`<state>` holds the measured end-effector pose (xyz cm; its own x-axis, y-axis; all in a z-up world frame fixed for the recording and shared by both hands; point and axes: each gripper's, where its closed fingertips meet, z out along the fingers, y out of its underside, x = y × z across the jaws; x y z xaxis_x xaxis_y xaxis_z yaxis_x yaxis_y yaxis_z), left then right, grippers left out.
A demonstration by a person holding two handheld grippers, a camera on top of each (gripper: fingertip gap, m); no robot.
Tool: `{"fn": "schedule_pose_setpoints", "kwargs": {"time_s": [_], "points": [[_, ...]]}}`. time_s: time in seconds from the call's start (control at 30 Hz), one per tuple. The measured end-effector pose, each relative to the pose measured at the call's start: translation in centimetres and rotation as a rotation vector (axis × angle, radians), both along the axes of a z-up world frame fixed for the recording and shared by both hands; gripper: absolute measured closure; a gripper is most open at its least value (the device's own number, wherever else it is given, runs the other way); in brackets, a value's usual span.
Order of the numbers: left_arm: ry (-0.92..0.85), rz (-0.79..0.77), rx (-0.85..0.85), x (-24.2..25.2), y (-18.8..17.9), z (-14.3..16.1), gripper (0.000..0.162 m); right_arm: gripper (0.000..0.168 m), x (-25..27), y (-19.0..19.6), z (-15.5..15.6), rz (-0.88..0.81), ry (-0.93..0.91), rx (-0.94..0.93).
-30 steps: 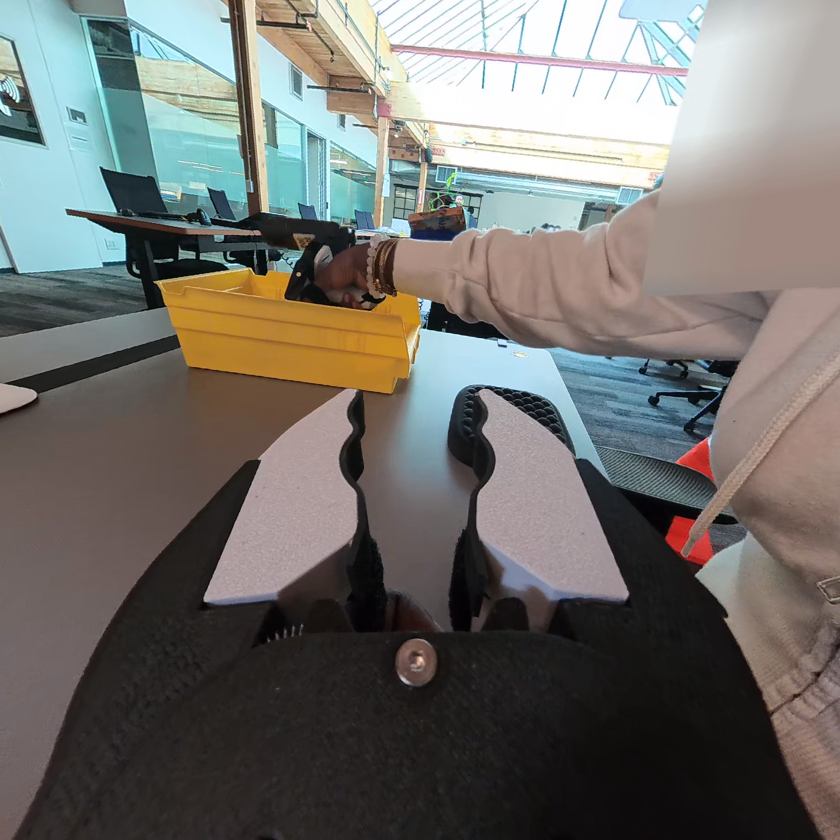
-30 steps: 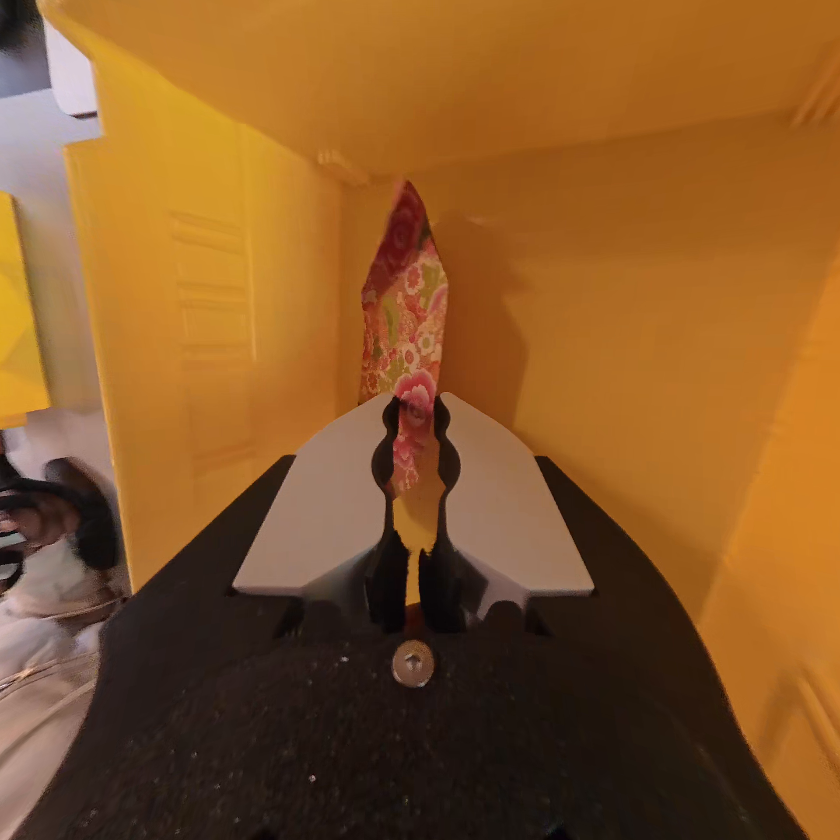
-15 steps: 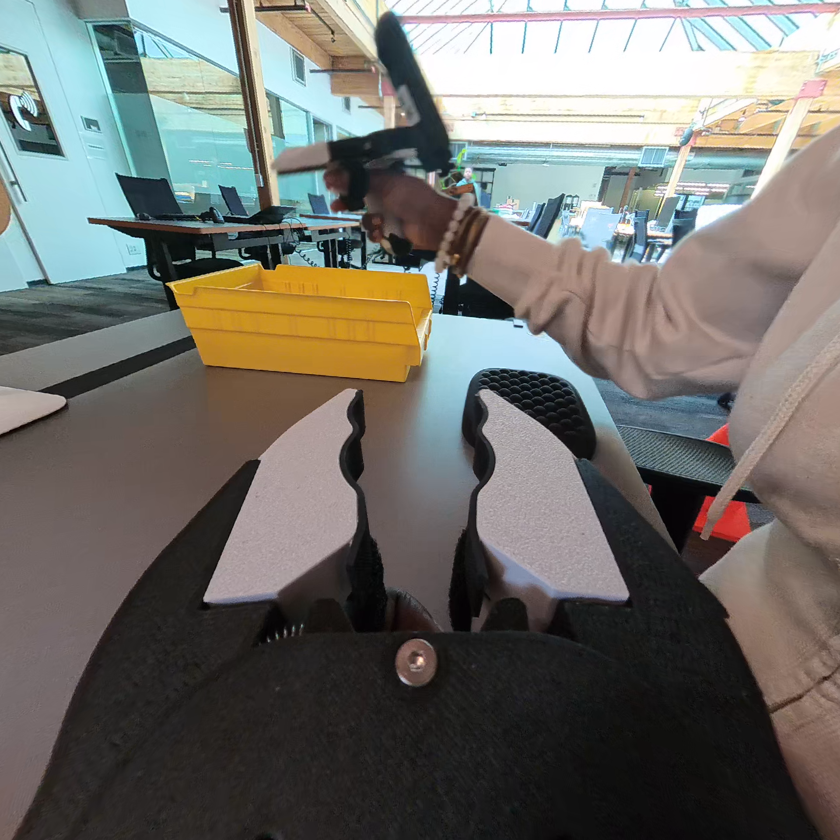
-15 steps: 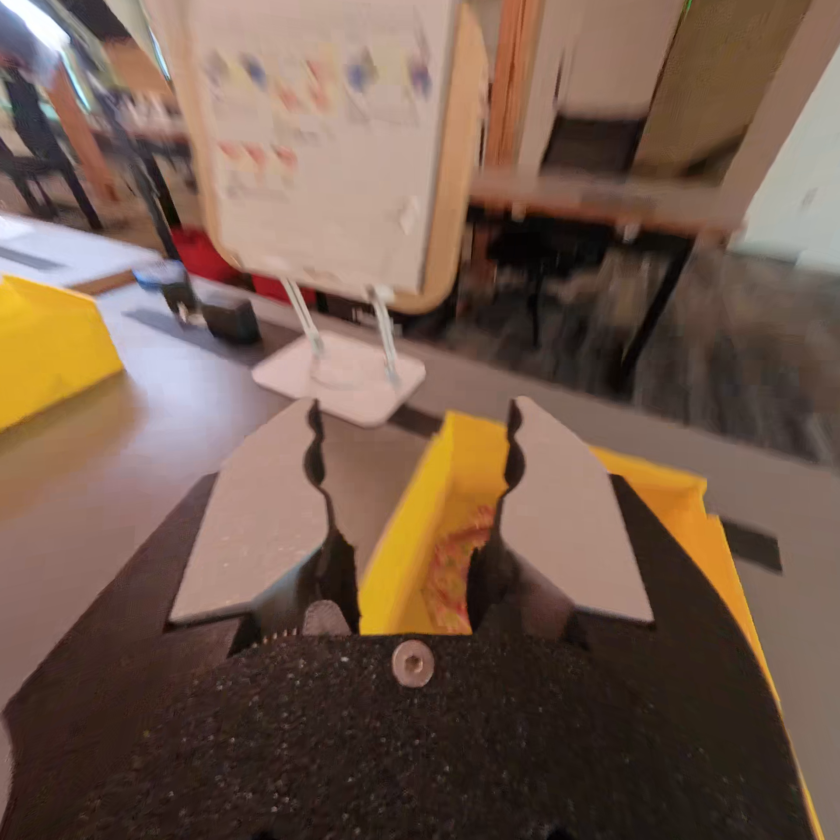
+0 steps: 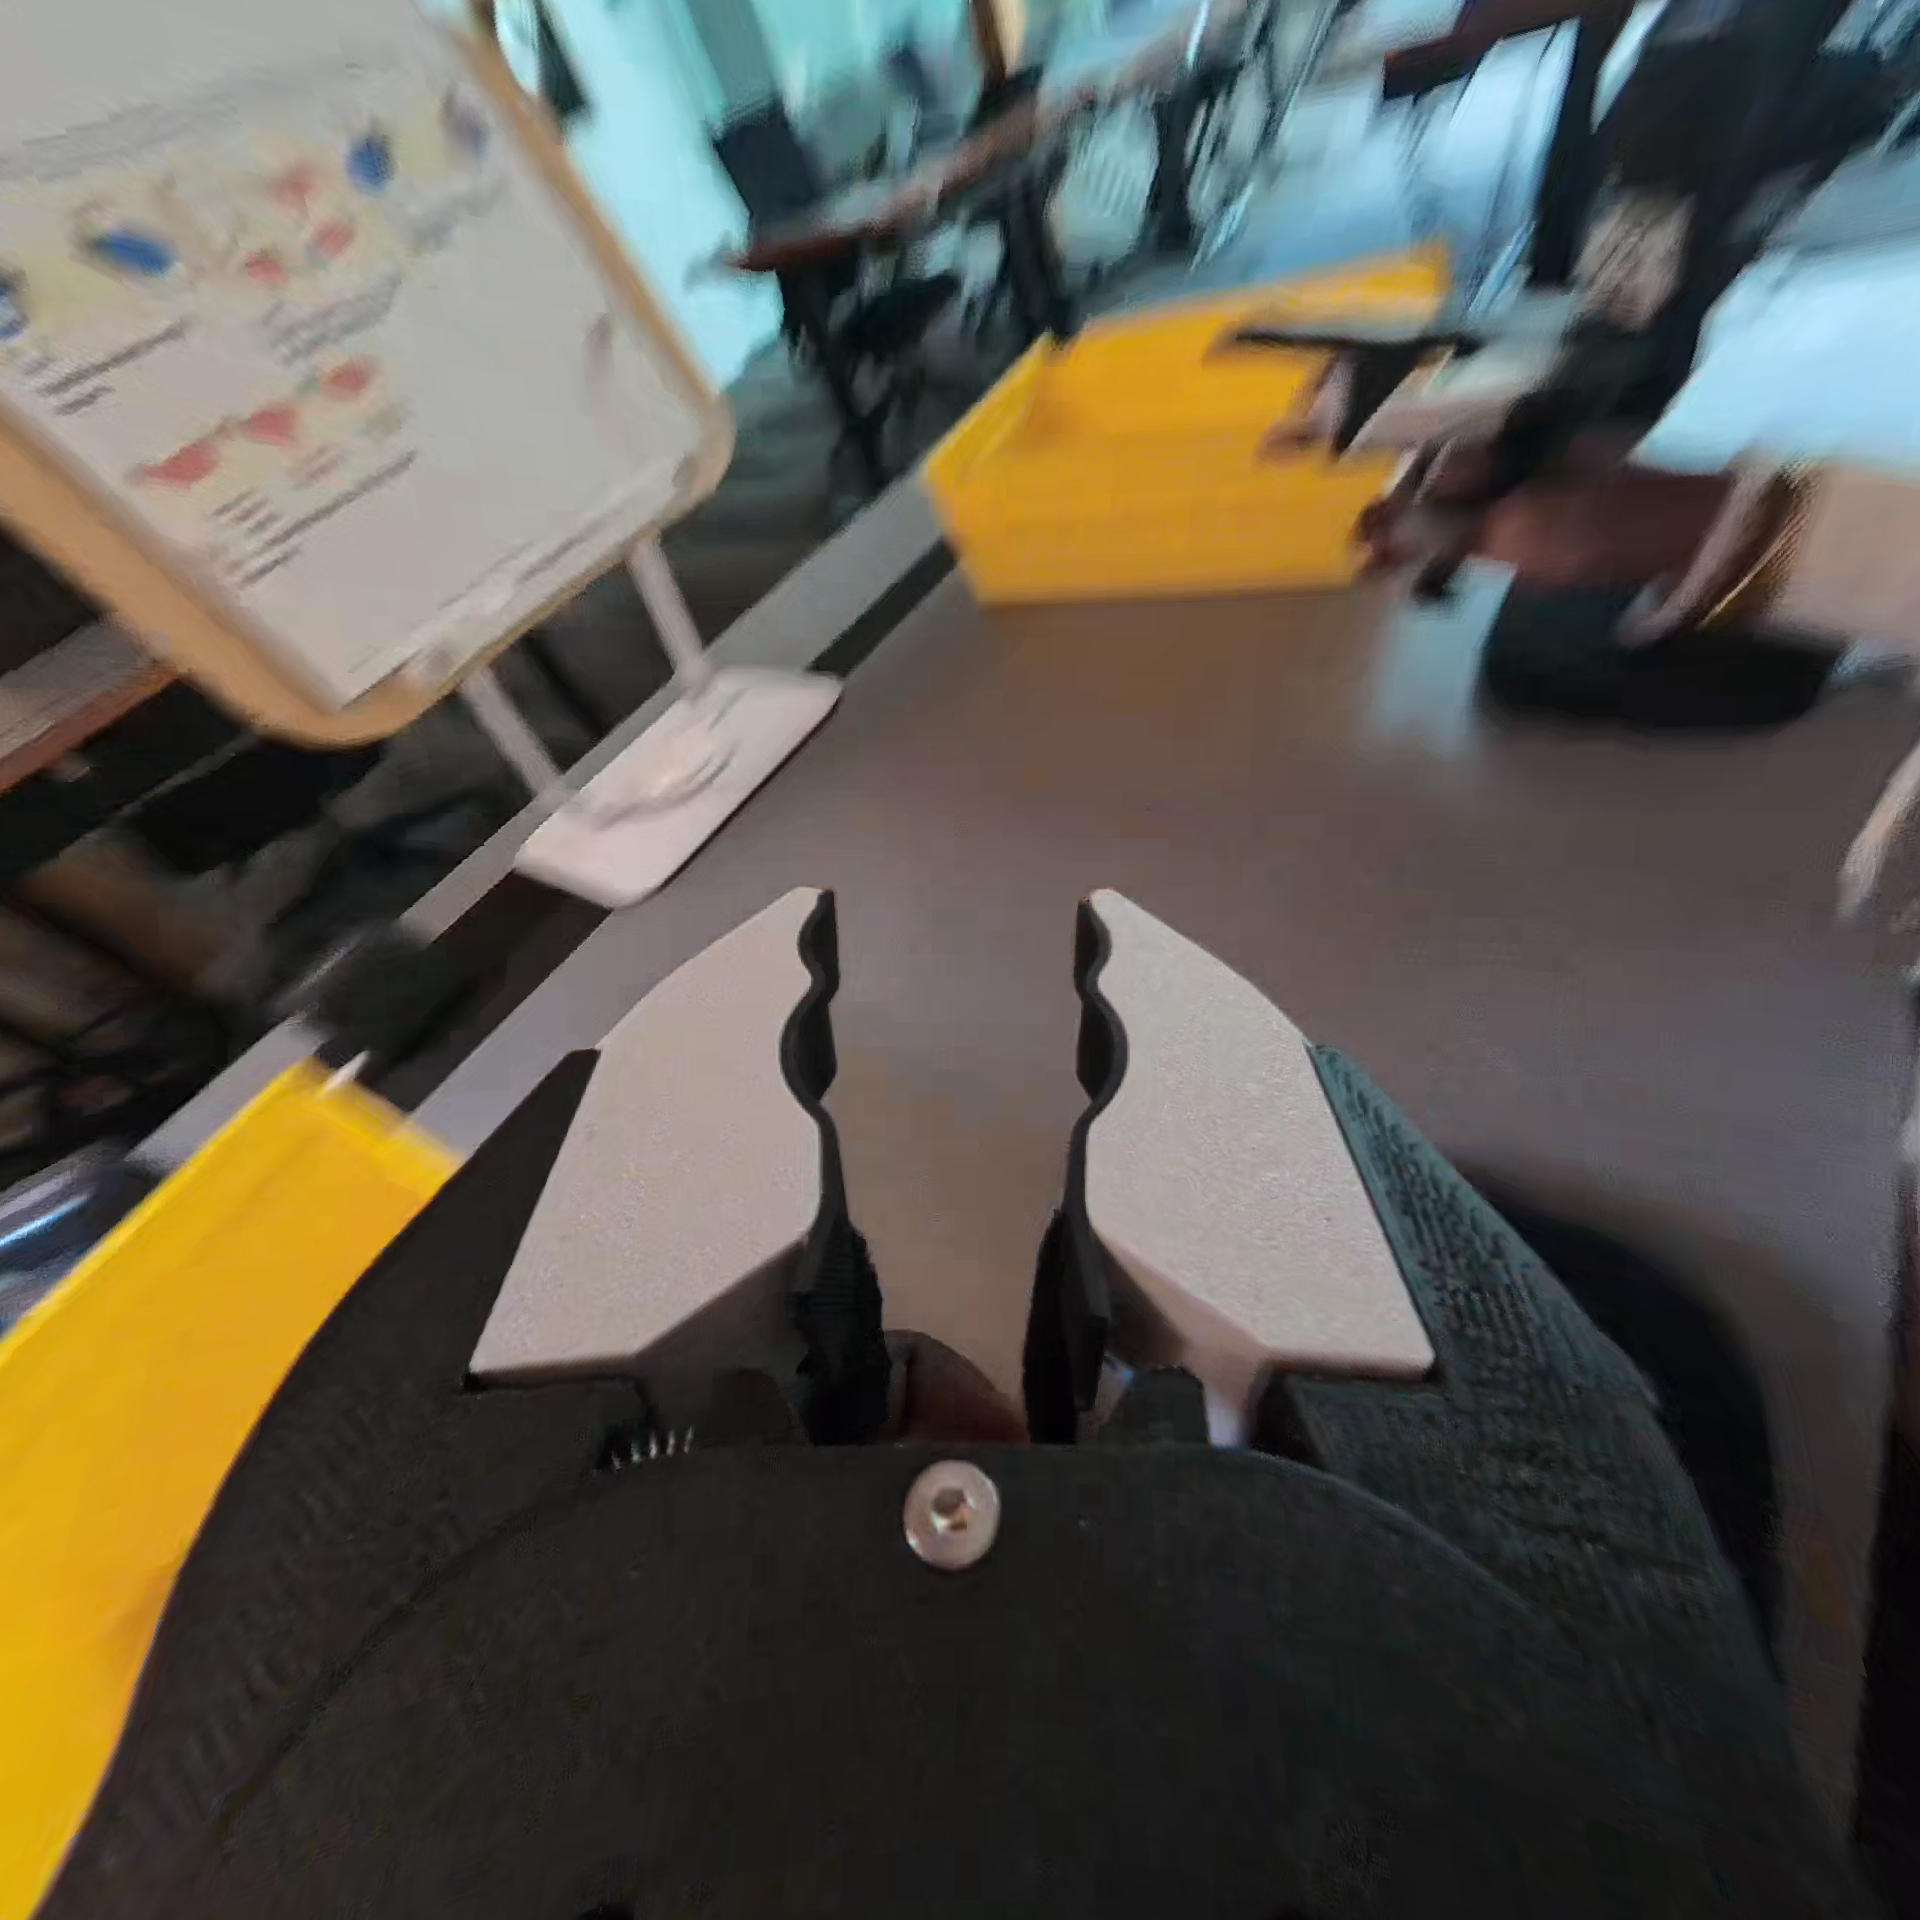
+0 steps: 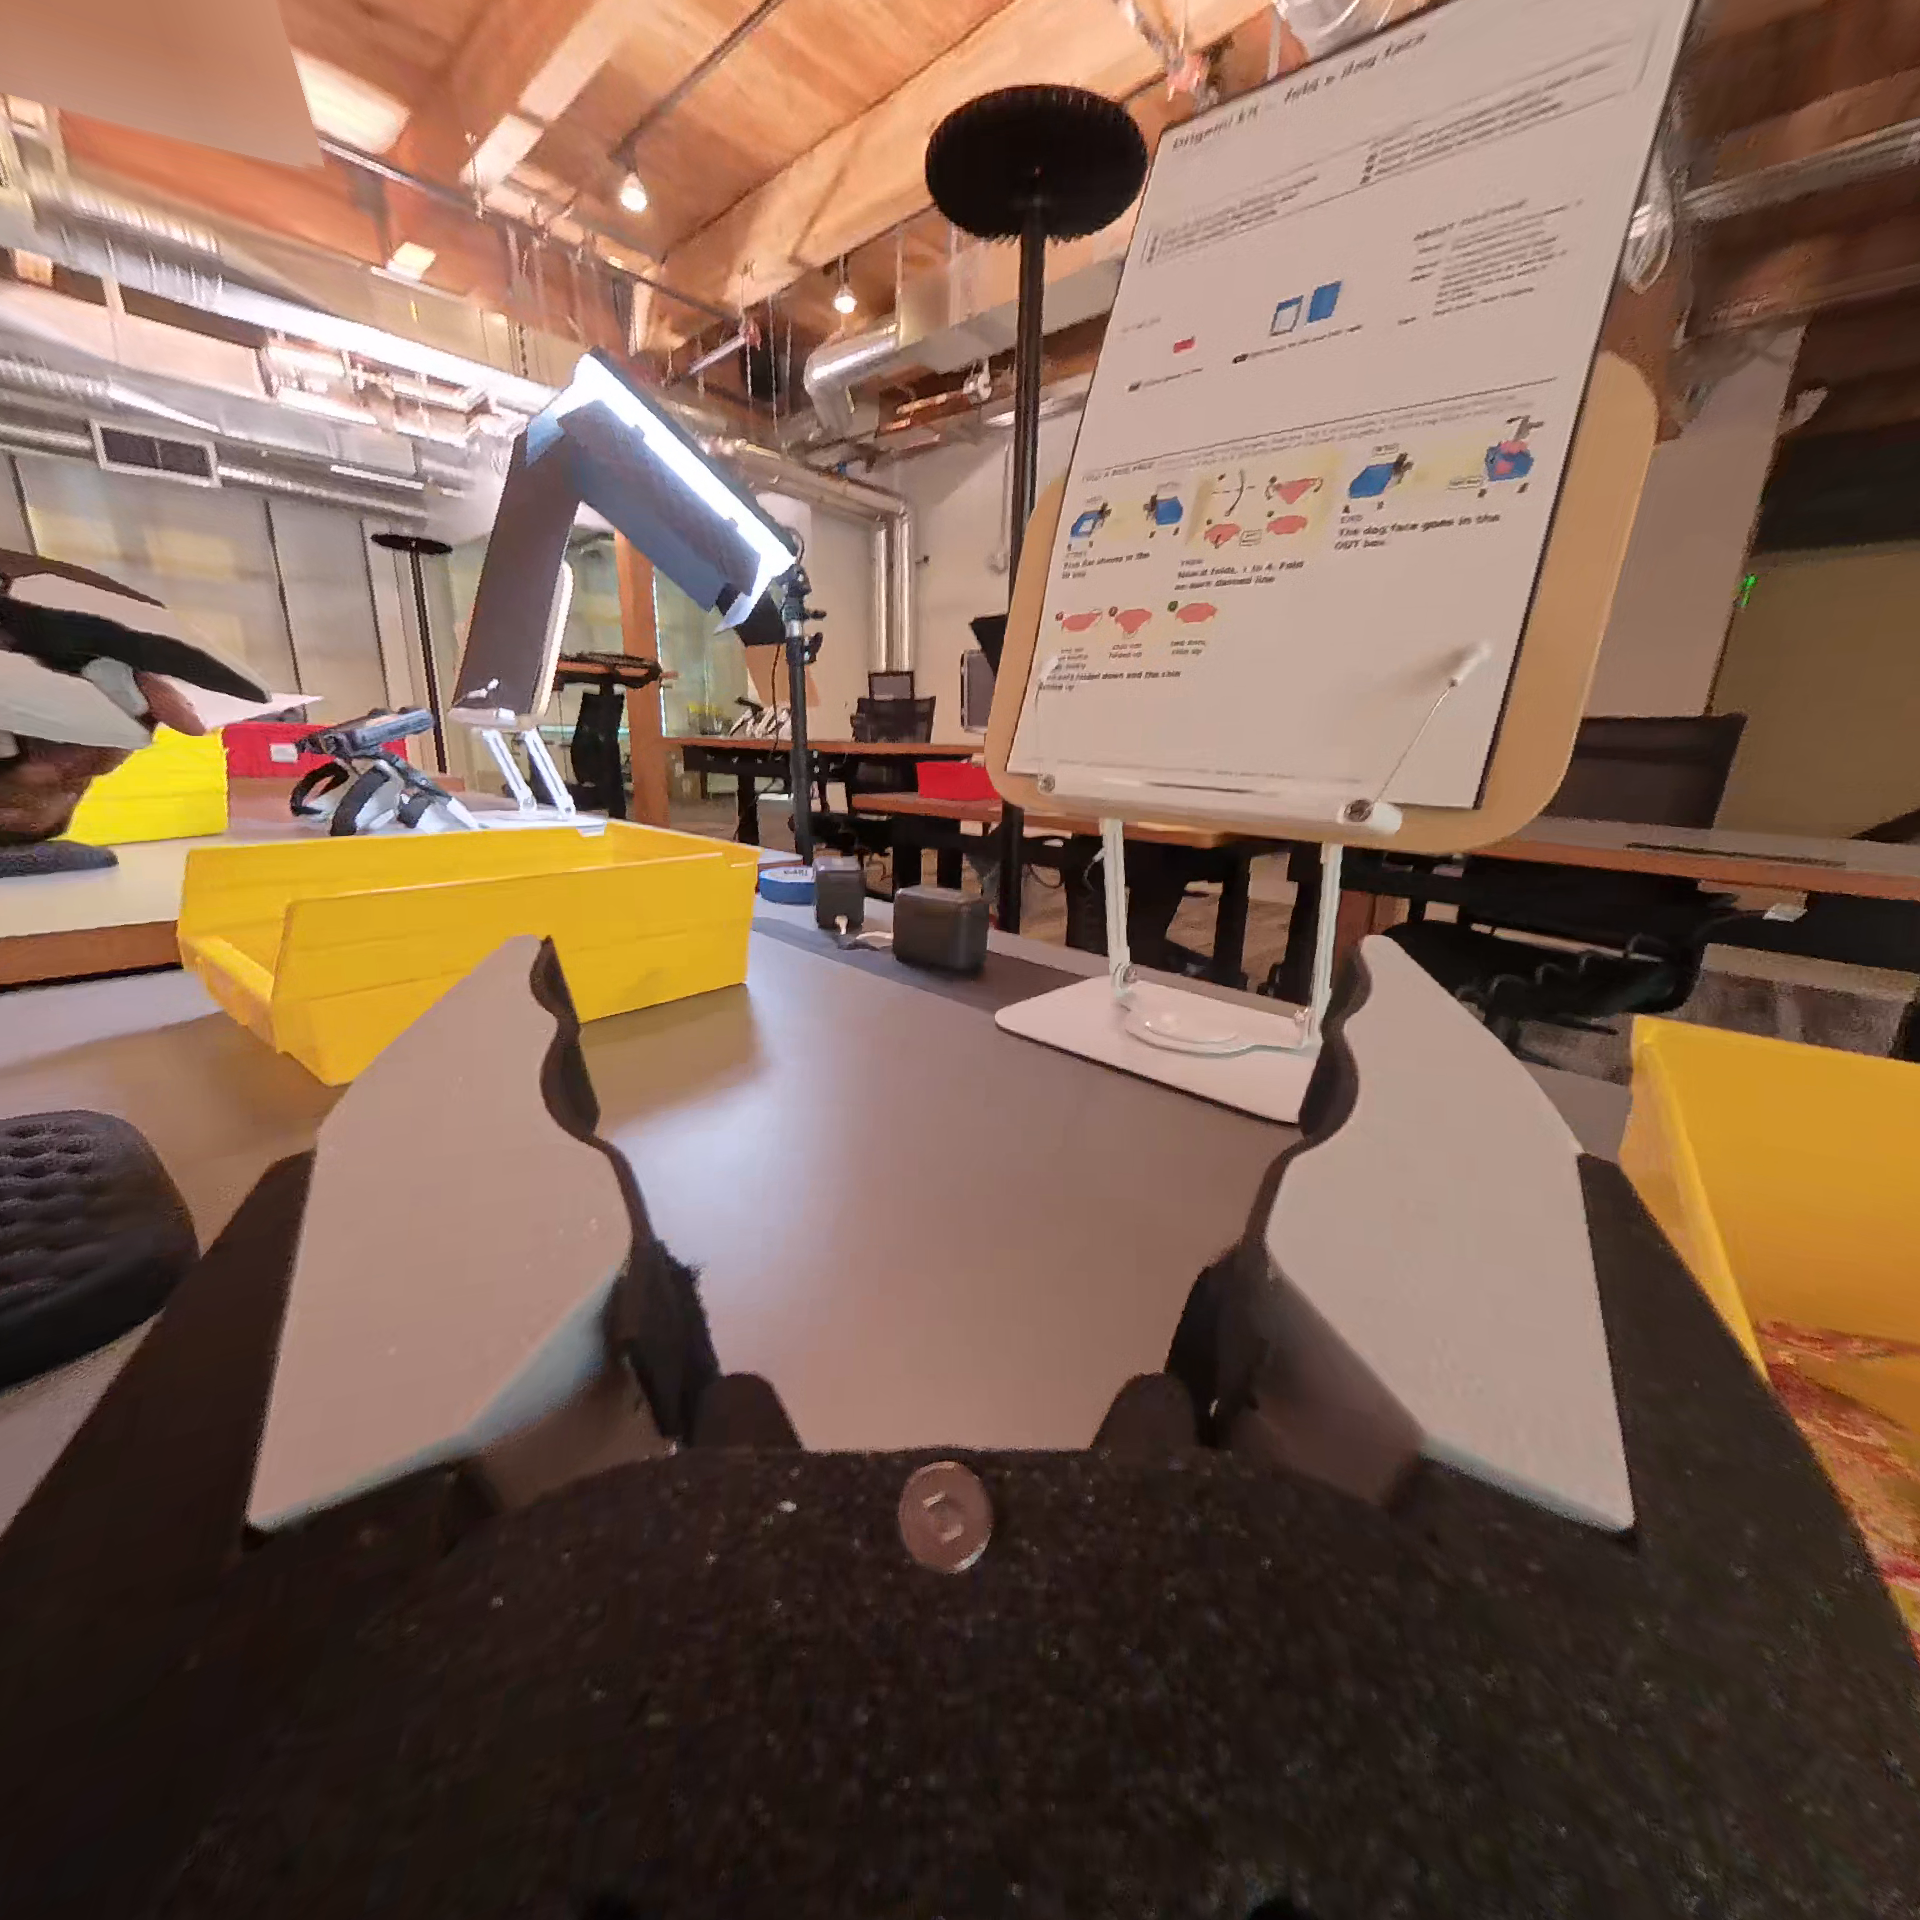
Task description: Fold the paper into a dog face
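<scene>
- Lying inside the yellow bin [image 6: 1766, 1174] at the right wrist view's right edge, the floral paper [image 6: 1860, 1423] shows only partly.
- Right gripper [image 6: 935, 1049]: jaws spread wide, holding nothing, over bare grey table [image 6: 914, 1174].
- Left gripper [image 5: 951, 914]: jaws parted, holding nothing; its view is blurred.
- A second yellow bin [image 6: 468, 935] and the instruction board [image 6: 1320, 499] on its stand border the open middle.

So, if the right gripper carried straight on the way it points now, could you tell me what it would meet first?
Probably bare table: the open right gripper points between the far yellow bin and the document stand's white base. Past the table edge, depth is unclear.
</scene>
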<state>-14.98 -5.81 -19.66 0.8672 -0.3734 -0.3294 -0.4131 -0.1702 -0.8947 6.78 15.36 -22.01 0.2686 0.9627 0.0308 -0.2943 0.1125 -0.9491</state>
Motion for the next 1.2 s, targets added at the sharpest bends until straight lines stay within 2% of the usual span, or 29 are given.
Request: {"fn": "schedule_pose_setpoints", "kwargs": {"time_s": [0.07, 0.17, 0.3, 0.4, 0.53, 0.73, 0.87, 1.2], "points": [[0.127, 0.123, -0.100, -6.2, -1.5, -0.2, 0.126, 0.041, 0.6, 0.0, 0.6, -0.010, 0.029, 0.030], [0.255, 0.118, -0.376, -11.3, -2.7, -4.1, 0.132, 0.049, 1.1, 0.4, 1.0, -0.026, 0.061, 0.057], [0.423, 0.023, -0.610, -13.7, -2.4, -10.2, 0.133, 0.051, 1.3, 1.0, 0.3, -0.051, 0.041, 0.044], [0.356, 0.002, -0.673, -14.5, -1.2, -12.9, 0.133, 0.054, 1.8, 1.5, 0.5, -0.077, 0.053, 0.053], [0.406, -0.010, -0.729, -16.0, -0.9, -15.1, 0.129, 0.057, 2.3, 1.8, 0.4, -0.103, 0.055, 0.054], [0.474, -0.114, -0.768, -16.5, -1.1, -16.5, 0.127, 0.059, 2.6, 1.9, 0.6, -0.105, 0.071, 0.050], [0.532, -0.159, -0.730, -16.8, -1.0, -16.8, 0.128, 0.061, 3.0, 2.0, 0.8, -0.109, 0.095, 0.038], [0.528, -0.206, -0.692, -16.7, -0.9, -17.0, 0.134, 0.063, 3.2, 2.0, 1.0, -0.103, 0.113, 0.033]]}}
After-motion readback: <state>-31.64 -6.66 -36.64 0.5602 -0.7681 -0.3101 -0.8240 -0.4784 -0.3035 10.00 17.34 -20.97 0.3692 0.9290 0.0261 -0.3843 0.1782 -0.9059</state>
